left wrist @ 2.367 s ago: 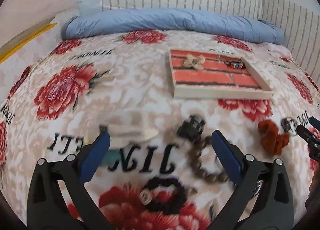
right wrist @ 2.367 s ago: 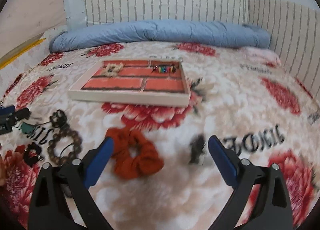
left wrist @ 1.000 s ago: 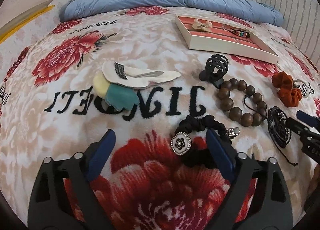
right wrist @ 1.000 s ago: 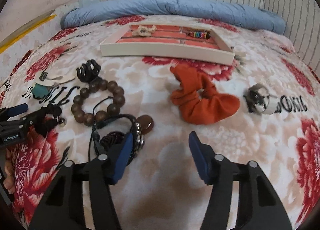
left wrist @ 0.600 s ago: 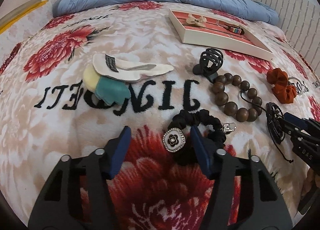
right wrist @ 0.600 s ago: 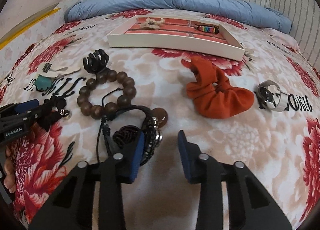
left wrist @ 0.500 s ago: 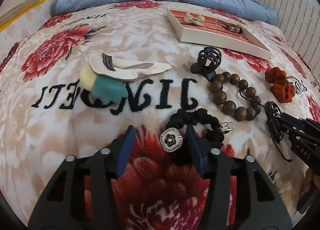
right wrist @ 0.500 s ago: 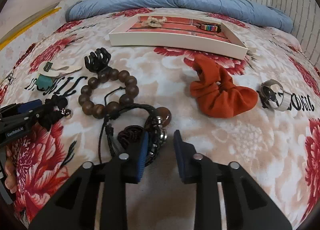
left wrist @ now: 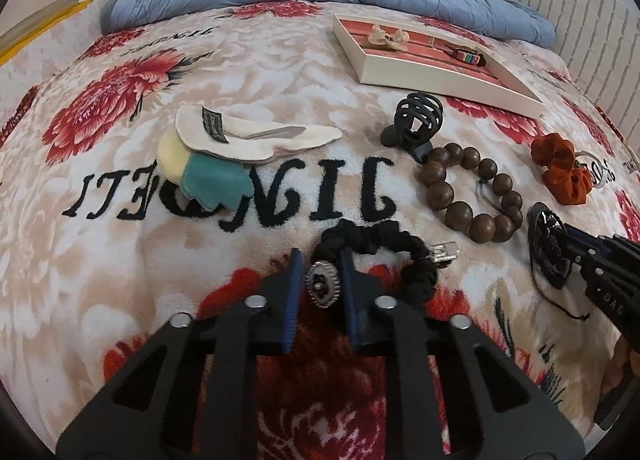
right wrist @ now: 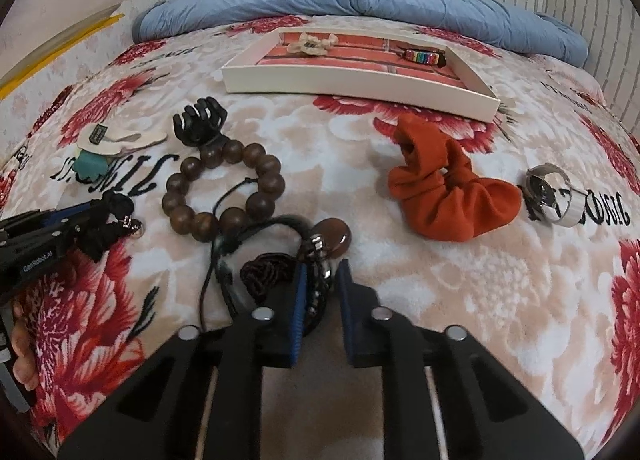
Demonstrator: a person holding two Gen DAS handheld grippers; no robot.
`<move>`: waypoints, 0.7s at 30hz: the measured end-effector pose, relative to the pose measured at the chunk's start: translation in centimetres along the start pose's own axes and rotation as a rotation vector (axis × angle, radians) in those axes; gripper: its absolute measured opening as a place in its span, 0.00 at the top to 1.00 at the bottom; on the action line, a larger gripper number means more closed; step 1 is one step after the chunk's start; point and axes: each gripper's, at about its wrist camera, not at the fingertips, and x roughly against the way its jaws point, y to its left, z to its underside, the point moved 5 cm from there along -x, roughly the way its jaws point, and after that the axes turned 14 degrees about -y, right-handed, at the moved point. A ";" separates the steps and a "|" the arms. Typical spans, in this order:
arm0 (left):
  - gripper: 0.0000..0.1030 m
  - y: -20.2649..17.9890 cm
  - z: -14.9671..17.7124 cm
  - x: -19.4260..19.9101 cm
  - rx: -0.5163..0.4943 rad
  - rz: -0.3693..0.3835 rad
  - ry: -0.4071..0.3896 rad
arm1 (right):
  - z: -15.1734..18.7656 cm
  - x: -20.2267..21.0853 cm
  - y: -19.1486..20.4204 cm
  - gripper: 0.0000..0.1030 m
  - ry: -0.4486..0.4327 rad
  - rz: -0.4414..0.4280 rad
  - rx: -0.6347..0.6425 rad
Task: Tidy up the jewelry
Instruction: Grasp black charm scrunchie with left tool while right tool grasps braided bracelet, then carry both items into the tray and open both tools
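**A:** Where does the left tool (left wrist: 318,274) stand on the bed's floral blanket (left wrist: 248,72)?

**B:** Its jaws are closing on the round silver charm (left wrist: 322,285) of the black scrunchie (left wrist: 384,246), the charm squeezed between the blue pads. The scrunchie's loop lies on the blanket just ahead of the tips and to their right.

**A:** And the right tool (right wrist: 320,280)?

**B:** Closed as far as it goes on the black cord bracelet (right wrist: 256,256), whose metal-studded band sits pinched between the pads. The cord curls out to the left; a brown stone (right wrist: 334,238) rests just beyond the tips.

**A:** What lies around them?

**B:** A wooden bead bracelet (right wrist: 224,192) touches a black claw clip (right wrist: 200,122). An orange scrunchie (right wrist: 448,196) and a silver watch (right wrist: 554,196) lie to the right. The white tray (right wrist: 360,84), farther back, holds a cream hair piece (right wrist: 314,42) and a rainbow-beaded band (right wrist: 420,56).
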 end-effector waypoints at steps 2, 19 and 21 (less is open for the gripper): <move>0.86 -0.2 0.0 0.1 -0.015 -0.011 -0.003 | -0.1 0.2 -0.2 0.86 -0.008 0.006 0.010; 0.86 -0.7 -2.2 2.4 -0.068 -0.086 -0.086 | -3.2 2.6 -2.4 0.86 -0.114 -0.055 -0.055; 0.86 -0.8 -3.1 3.1 -0.067 -0.089 -0.108 | -3.7 2.8 -2.7 0.86 -0.129 -0.065 -0.062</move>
